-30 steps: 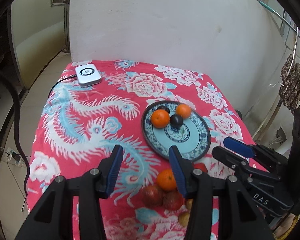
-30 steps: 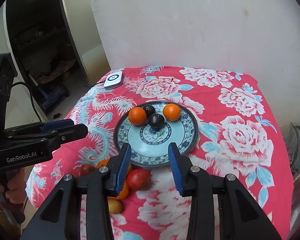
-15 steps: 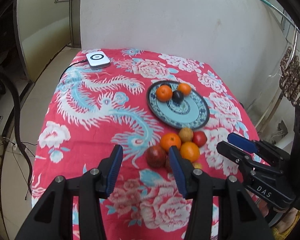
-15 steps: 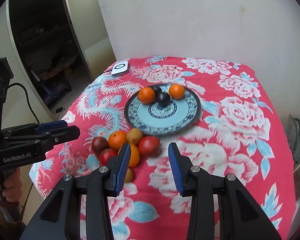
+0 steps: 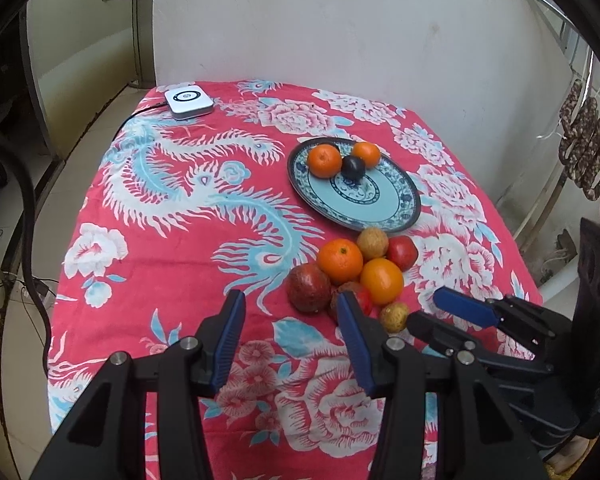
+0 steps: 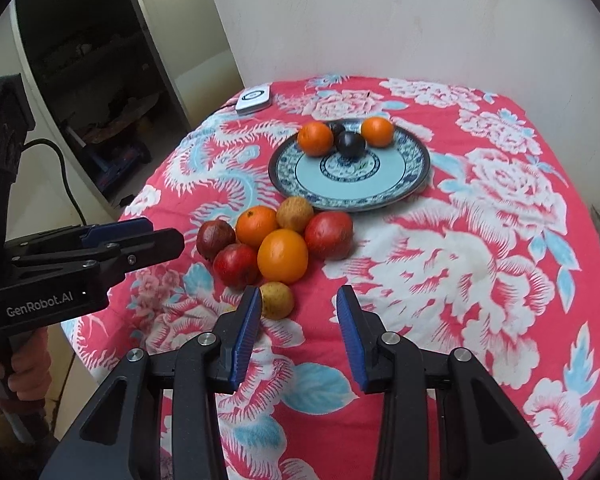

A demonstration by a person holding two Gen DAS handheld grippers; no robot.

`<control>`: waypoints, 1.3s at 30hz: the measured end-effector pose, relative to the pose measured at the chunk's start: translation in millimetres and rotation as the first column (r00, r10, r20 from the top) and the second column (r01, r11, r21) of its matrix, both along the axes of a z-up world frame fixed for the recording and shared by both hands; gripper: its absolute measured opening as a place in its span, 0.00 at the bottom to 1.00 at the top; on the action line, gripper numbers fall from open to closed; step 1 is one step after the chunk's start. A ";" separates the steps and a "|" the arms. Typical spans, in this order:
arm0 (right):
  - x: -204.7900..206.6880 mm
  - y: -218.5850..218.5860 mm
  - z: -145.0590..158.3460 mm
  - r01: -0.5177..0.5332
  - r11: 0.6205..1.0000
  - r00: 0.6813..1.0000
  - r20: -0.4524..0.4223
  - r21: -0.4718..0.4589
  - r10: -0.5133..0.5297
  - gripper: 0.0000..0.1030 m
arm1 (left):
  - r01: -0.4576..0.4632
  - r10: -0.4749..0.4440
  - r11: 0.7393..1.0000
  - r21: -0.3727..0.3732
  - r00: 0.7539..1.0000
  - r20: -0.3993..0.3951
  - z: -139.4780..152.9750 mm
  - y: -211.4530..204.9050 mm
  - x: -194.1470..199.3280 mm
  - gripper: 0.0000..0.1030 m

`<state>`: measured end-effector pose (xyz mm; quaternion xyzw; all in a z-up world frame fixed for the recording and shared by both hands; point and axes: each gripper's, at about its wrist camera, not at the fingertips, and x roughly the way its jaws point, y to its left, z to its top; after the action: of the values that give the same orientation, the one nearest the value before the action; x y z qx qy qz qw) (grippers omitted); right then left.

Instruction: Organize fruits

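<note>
The fruit pile (image 6: 278, 246) lies just ahead-left of the right tool (image 6: 296, 300), whose jaws gape empty.

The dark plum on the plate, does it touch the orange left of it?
Touching: in the right wrist view the dark plum sits against the left orange with no gap showing.

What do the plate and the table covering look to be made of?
Plate: probably glazed ceramic, with a glossy surface and blue-and-white painted pattern. Table covering: printed fabric, matte, red with white and blue flowers, draping softly over the edges; the exact fibre is unclear.
</note>
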<state>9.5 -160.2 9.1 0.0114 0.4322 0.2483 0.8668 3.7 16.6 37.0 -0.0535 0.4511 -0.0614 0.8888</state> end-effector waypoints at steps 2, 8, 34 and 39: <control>2.1 0.4 -2.8 -0.003 1.000 1.000 -0.011 0.006 0.003 0.39 | 0.005 -0.005 1.000 -0.013 1.000 -0.002 -2.4 -0.2 2.6 0.49; 5.2 1.8 -3.2 -0.008 1.000 1.000 -0.018 0.019 0.008 0.39 | 0.005 -0.005 0.999 -0.044 1.000 -0.006 -6.5 -0.8 8.3 0.49; -4.8 16.2 -2.3 -0.086 0.996 0.996 -0.003 -0.010 0.086 0.39 | -0.027 0.025 0.984 -0.178 1.000 -0.018 -21.8 5.7 16.4 0.27; -4.4 16.3 -2.3 -0.086 0.996 0.996 -0.003 -0.011 0.086 0.39 | -0.024 0.022 0.982 -0.186 1.000 -0.015 -19.5 8.3 13.7 0.27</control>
<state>5.1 -143.9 6.7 -0.0116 0.4346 0.2833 0.8549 17.4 24.9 17.6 -0.1421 0.4483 -0.0929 0.8776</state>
